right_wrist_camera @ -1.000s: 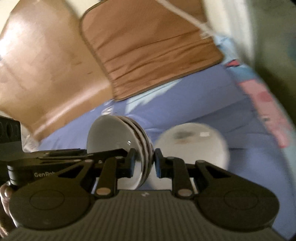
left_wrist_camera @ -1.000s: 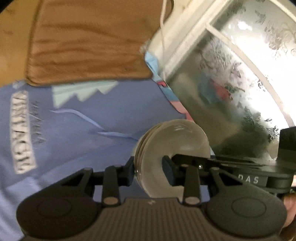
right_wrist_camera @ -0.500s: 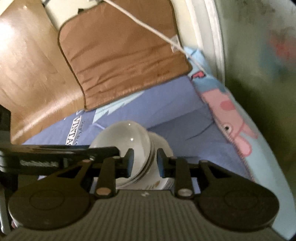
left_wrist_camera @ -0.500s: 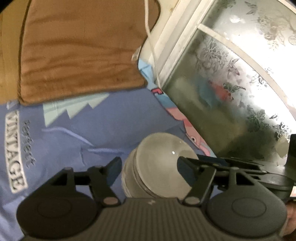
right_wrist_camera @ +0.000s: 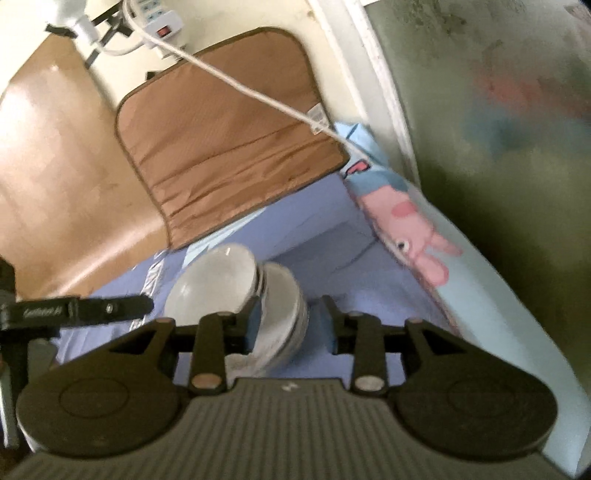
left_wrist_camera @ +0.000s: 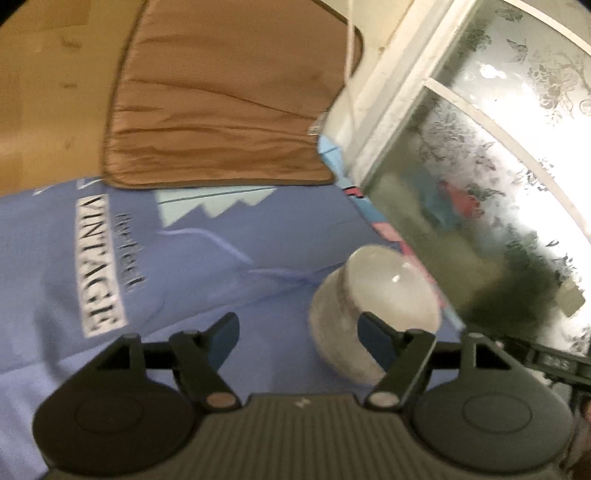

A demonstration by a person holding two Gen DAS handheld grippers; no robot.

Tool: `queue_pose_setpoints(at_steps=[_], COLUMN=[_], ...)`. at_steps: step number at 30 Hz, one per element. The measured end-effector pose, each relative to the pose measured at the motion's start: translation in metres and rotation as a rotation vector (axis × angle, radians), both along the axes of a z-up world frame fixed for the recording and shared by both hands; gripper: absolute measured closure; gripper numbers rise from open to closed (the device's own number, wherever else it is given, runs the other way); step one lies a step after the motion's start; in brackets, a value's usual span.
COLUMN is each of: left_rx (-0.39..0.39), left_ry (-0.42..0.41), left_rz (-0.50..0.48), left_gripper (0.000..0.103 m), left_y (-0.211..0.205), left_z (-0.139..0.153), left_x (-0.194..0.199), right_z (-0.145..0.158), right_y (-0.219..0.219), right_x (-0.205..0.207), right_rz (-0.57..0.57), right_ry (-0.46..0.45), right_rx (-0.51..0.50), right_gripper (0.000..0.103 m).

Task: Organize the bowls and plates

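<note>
A stack of white bowls (left_wrist_camera: 376, 295) lies tilted on the blue printed cloth (left_wrist_camera: 207, 266), close to the frosted glass door. My left gripper (left_wrist_camera: 299, 332) is open and still widening. Its right finger (left_wrist_camera: 373, 334) passes in front of the stack and its left finger is far off it. In the right wrist view the same bowls (right_wrist_camera: 221, 280) lean over, and part of the stack sits between the jaws of my right gripper (right_wrist_camera: 291, 319). Those jaws are opening, and the right pad (right_wrist_camera: 330, 321) stands clear of the bowls.
A brown quilted mat (left_wrist_camera: 214, 122) lies beyond the cloth on the wooden floor (right_wrist_camera: 55, 166). A white cable (right_wrist_camera: 258, 92) runs from a power strip (right_wrist_camera: 159, 18) across the mat. The glass door (left_wrist_camera: 498, 177) and its white frame bound the right side. The left gripper's finger (right_wrist_camera: 85, 310) shows at the left.
My left jaws opened off the bowl stack and drew back to the left of it. The right jaws have widened around the stack, which now leans on the cloth.
</note>
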State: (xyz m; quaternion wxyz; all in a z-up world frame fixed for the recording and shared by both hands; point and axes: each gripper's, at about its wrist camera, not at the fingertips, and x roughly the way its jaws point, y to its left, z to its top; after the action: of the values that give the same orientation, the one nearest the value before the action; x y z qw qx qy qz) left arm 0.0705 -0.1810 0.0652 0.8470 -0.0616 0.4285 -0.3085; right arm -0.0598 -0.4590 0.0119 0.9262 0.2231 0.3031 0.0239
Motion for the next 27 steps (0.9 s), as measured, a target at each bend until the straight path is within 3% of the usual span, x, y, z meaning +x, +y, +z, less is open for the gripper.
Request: queue_pose_setpoints(at_steps=[10,14,17,22,27], left_rx=[0.188,0.228,0.238,0.245,0.285], left_ry=[-0.165,-0.265,-0.317,-0.347,-0.323], left_rz=[-0.05,-0.033,-0.022,-0.017,-0.017], left_gripper=[0.022,0.011,0.009,0.0,0.0], left_y=[0.009,0.027,0.045,0.071,0.084], left_z=[-0.012,-0.007,-0.006,-0.01,-0.016], left_x=[-0.064,-0.082,-0.092,-0.1,-0.097], right_z=[-0.04,-0.048,-0.05,-0.05,-0.05], right_y=[0.075,0.102,0.122,0.15,0.175], right_x=[-0.046,-0.051,-0.05,-0.053,-0.053], right_rz=[-0.018,-0.071,-0.092,-0.117,-0.125], right_ry=[0.037,0.04,0.066,0.086,0.106], right_rx=[0.045,0.061,0.035,0.027,-0.006], right_gripper=[0.063,0.062,0.062,0.061,0.058])
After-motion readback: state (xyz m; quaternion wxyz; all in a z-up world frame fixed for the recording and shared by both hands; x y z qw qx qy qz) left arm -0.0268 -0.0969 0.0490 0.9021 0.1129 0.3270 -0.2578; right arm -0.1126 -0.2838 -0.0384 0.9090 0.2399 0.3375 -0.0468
